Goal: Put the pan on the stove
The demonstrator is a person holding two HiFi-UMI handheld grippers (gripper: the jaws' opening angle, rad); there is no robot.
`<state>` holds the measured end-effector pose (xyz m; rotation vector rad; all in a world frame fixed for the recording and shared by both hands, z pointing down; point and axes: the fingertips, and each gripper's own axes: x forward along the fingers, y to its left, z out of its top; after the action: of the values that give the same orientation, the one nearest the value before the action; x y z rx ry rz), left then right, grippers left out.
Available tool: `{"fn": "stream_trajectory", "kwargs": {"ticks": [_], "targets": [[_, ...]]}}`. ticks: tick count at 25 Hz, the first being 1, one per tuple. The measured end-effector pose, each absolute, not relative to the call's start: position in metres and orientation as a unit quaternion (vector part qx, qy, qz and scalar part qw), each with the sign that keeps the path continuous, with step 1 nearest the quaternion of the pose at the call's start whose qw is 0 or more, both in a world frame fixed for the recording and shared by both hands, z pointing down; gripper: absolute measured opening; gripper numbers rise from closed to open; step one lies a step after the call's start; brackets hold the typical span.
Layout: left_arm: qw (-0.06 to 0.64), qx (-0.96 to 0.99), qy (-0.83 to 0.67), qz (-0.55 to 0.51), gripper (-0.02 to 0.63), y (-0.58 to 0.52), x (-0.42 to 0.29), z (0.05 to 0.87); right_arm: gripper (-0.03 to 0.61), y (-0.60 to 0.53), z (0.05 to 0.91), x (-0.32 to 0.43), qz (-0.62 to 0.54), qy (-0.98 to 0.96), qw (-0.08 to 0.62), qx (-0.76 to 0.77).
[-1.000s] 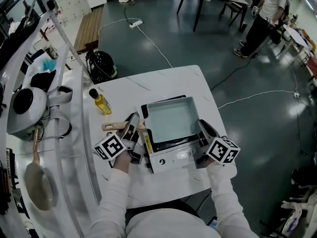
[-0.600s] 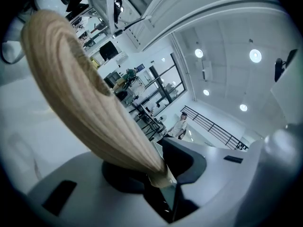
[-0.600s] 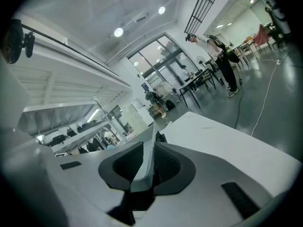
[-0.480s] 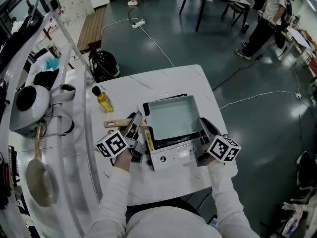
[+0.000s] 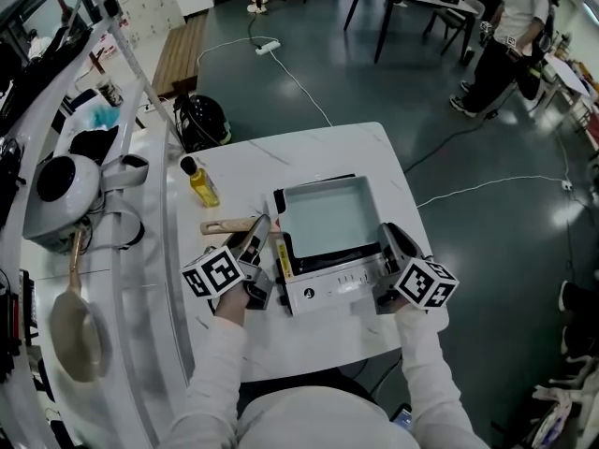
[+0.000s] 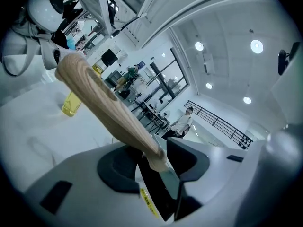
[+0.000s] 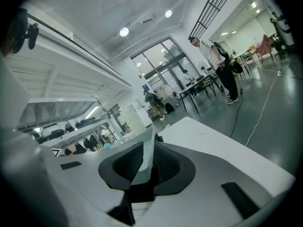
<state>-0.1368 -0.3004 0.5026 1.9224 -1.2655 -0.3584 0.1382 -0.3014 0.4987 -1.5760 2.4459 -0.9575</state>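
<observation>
Left gripper [image 6: 154, 162] first: its jaws are opening, and the pan's wooden handle [image 6: 99, 105] runs straight through the gap between them, the dark pads standing off on either side of it. The handle stretches away toward the upper left of the left gripper view, with a small yellow bottle [image 6: 71, 103] standing on the white counter [image 5: 309, 152] behind it.

Over to the right gripper [image 7: 147, 167] — jaws closed, pinching a thin pale edge of the pan [image 5: 328, 223] between the pads.

Pull back to the head view and there it is: the square, pale blue pan sits on top of the white stove [image 5: 332, 290], centre of the frame. The handle pokes out to the left, and a gripper stands at each side of the pan. The stove's front panel faces the bottom of the frame.

The bottle stands up and to the left of the handle, well apart from the stove. Beyond the counter's upper left corner a dark helmet [image 5: 204, 120] lies on the floor — and at the upper right a person [image 5: 496, 36] stands by another table.
</observation>
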Motion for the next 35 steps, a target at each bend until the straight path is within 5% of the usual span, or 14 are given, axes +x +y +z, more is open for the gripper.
{"fn": "stream_trajectory", "kwargs": {"ticks": [14, 35], "targets": [[0.375, 0.761, -0.518, -0.104, 0.172, -0.253, -0.130, 0.501, 0.094, -0.272, 0.482, 0.141, -0.282, 0.809, 0.036, -0.514], [0.266, 0.809, -0.523, -0.036, 0.059, -0.202, -0.088, 0.467, 0.092, -0.202, 0.463, 0.127, -0.242, 0.836, 0.020, -0.492]]}}
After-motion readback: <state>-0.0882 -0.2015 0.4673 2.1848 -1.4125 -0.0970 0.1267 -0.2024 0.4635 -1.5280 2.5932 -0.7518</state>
